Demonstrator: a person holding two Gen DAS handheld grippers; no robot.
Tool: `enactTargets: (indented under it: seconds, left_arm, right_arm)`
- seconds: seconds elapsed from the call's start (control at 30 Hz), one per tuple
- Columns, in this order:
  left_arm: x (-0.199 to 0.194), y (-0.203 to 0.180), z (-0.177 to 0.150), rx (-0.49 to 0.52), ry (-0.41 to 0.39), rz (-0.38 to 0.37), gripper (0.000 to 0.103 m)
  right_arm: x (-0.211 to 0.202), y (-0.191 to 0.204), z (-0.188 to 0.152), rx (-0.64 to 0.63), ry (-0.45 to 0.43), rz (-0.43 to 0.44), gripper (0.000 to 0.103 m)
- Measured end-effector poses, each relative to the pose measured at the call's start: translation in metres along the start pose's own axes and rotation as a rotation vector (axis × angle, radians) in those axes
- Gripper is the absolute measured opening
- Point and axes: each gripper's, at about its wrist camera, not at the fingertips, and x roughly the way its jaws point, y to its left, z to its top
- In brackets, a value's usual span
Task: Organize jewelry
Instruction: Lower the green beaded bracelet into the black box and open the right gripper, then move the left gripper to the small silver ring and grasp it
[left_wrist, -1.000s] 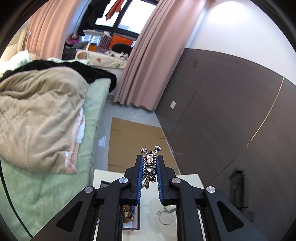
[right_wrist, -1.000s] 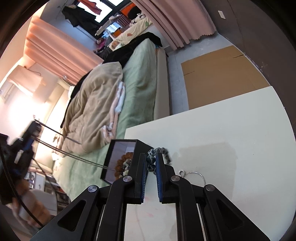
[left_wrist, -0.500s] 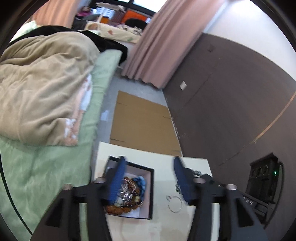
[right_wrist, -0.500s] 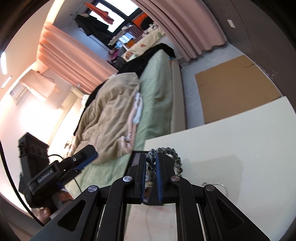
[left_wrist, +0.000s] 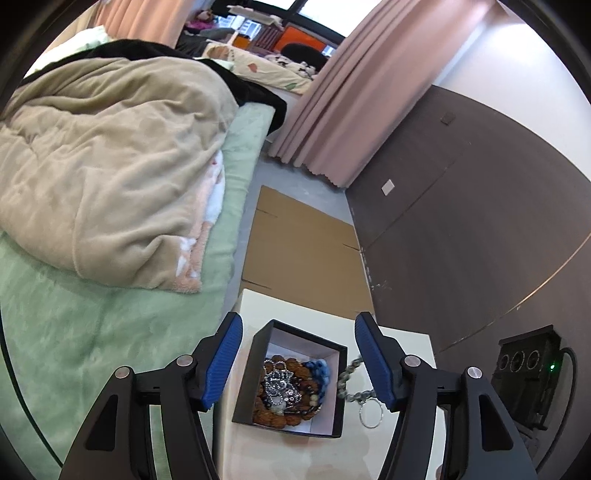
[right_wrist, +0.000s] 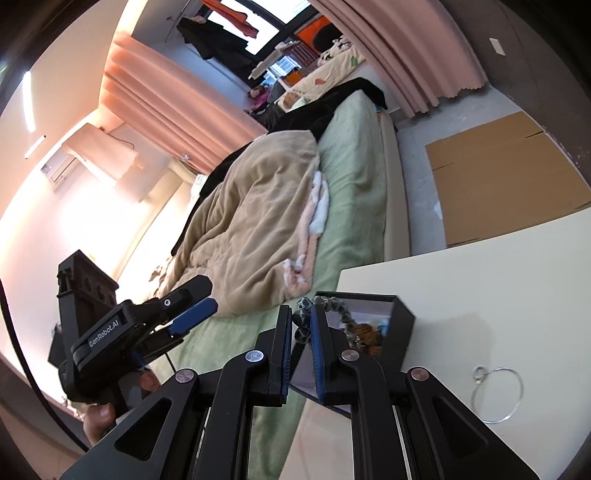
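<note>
A black box (left_wrist: 246, 384) with a white inside stands on the cream table (left_wrist: 399, 343). It holds brown beads, blue beads and a silver chain (left_wrist: 279, 384). My left gripper (left_wrist: 300, 318) hovers above the box, its jaws opening, and nothing is between its pads. It also shows at the left of the right wrist view, where the left gripper (right_wrist: 207, 295) is held by a hand. My right gripper (right_wrist: 301, 311) is shut on a grey bead string (right_wrist: 303, 325) at the rim of the box (right_wrist: 404, 325). The bead string (left_wrist: 347, 371) hangs beside the box's right wall.
A silver ring (left_wrist: 371, 413) with a small loop lies on the table right of the box; the ring (right_wrist: 498, 391) is alone there. A bed with a beige blanket (left_wrist: 110, 177) runs along the left. Flat cardboard (left_wrist: 303, 247) lies on the floor beyond the table, by a dark wall.
My left gripper opened, sank and tipped towards the box; the silver chain it held now lies in the box. My right gripper carried the bead string left to the box.
</note>
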Motion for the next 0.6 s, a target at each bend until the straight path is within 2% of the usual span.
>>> enactTargets:
  seconds: [0.1,0.17,0.23,0.27,0.33,0.6]
  left_arm:
    - [0.001,0.003,0.000,-0.011,0.006,0.002,0.064]
    - [0.001,0.003,0.000,-0.008,0.006,0.003,0.064]
    - [0.002,0.002,-0.001,0.001,0.010,0.005,0.064]
    - [0.003,0.000,-0.002,0.006,0.013,0.003,0.064]
    - [0.006,-0.003,-0.003,0.013,0.020,0.003,0.064]
    - [0.022,-0.029,-0.017,0.077,0.062,-0.003,0.064]
  right_arm:
    - [0.008,0.007,0.000,0.008,0.003,0.041,0.012]
    - [0.014,0.009,0.000,0.002,0.015,-0.015,0.020]
    - [0.020,0.004,-0.001,0.011,0.051,-0.080,0.063]
    - [0.019,-0.001,-0.001,0.026,0.042,-0.112,0.067]
    - [0.010,-0.011,-0.002,0.044,0.009,-0.162,0.068]
    - [-0.037,-0.042,0.005,0.086,-0.019,-0.231,0.068]
